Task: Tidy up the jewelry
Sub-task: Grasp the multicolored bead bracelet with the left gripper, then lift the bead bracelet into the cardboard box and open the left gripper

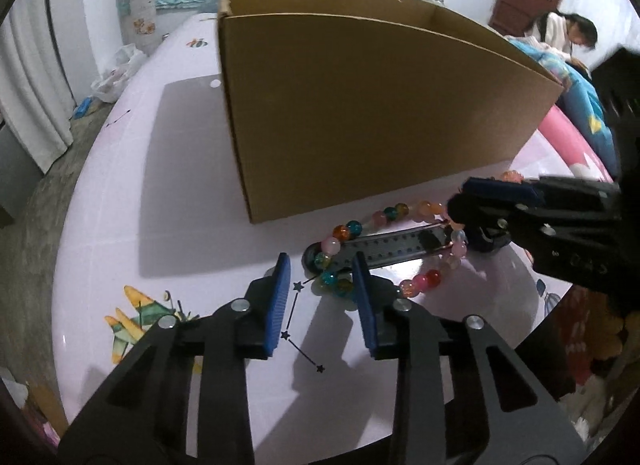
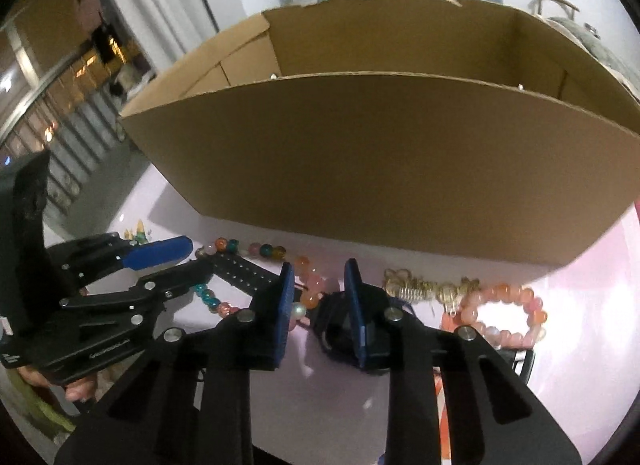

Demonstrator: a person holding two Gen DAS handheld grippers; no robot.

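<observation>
While straddling lower-centre, left gripper (image 1: 322, 281) half-spread, empty; multicoloured bead bracelet (image 1: 386, 253) just upper-right, watch strap (image 1: 394, 249) running left-right.

From the left wrist we look steeply down, close over the table (image 1: 120, 225), box (image 1: 360, 113) at twelve o'clock. Our right-wrist view sits equally close; both share the multicoloured bracelet (image 1: 344, 231).
</observation>
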